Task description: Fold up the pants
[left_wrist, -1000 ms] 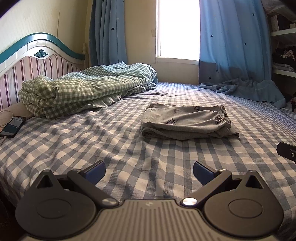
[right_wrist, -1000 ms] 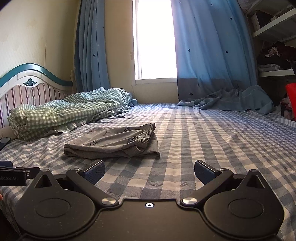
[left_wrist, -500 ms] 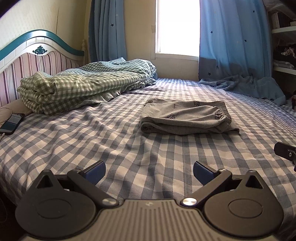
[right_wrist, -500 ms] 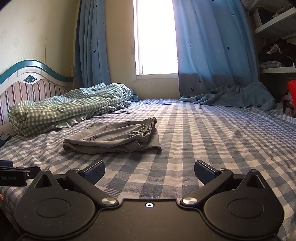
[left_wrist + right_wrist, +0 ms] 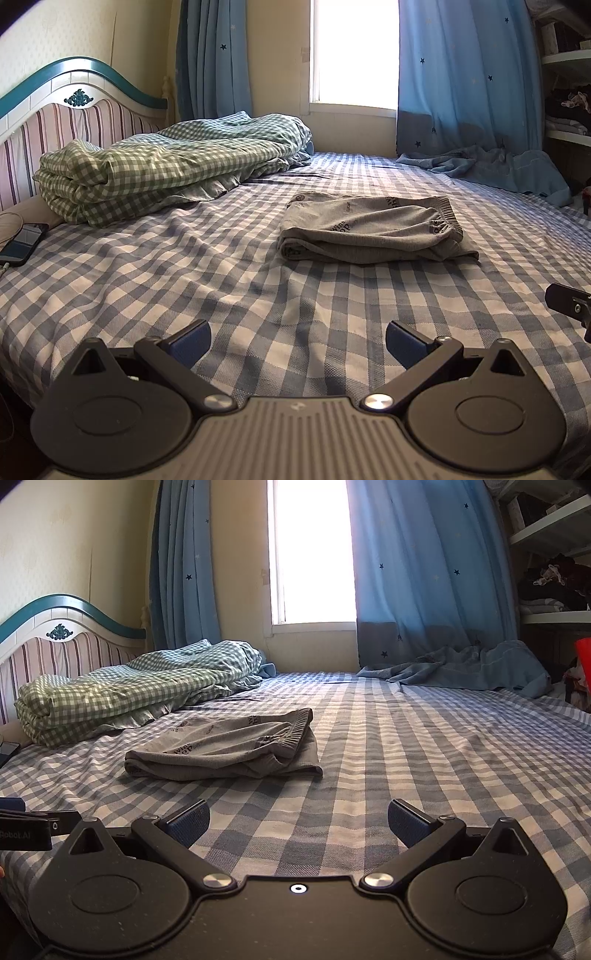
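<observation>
Grey pants (image 5: pixel 373 230) lie folded into a compact stack on the blue checked bed sheet (image 5: pixel 221 280), waistband toward the right. They also show in the right wrist view (image 5: pixel 225 744), ahead and left. My left gripper (image 5: pixel 297 343) is open and empty, low over the sheet, well short of the pants. My right gripper (image 5: pixel 298 823) is open and empty too, near the bed's front edge. The right gripper's tip (image 5: pixel 569 304) shows at the right edge of the left wrist view; the left gripper's body (image 5: pixel 26 829) shows at the left edge of the right wrist view.
A folded green checked quilt (image 5: pixel 162 166) lies by the striped headboard (image 5: pixel 55 122). A phone (image 5: pixel 24 243) lies at the bed's left edge. A blue curtain (image 5: pixel 461 664) pools on the far right of the bed. Shelves (image 5: pixel 554 565) with clothes stand to the right.
Both grippers have dropped a little and tilted up, so the pants and bed sit lower in view. Pants unmoved; both grippers stay open.
</observation>
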Available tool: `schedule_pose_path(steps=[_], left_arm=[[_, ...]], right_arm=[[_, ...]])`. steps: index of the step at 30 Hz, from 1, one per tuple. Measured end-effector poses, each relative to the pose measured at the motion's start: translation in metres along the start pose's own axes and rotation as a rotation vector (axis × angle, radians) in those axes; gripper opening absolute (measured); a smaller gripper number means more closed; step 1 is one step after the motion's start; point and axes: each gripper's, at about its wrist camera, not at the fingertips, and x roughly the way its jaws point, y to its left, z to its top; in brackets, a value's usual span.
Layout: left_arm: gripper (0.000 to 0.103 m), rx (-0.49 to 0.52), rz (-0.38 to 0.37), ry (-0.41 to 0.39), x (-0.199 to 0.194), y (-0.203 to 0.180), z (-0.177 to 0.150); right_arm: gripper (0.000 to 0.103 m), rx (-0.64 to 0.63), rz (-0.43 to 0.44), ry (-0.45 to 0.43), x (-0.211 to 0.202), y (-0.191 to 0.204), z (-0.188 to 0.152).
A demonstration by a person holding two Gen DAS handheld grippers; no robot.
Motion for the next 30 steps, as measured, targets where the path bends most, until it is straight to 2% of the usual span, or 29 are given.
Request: schedule_pose_path(steps=[30], left_arm=[[0.102,-0.009,0.000,0.015,0.0011,0.0013,-0.0027]], right_arm=[[0.102,-0.006,-0.001,0.009,0.0002,0.0005,-0.0025]])
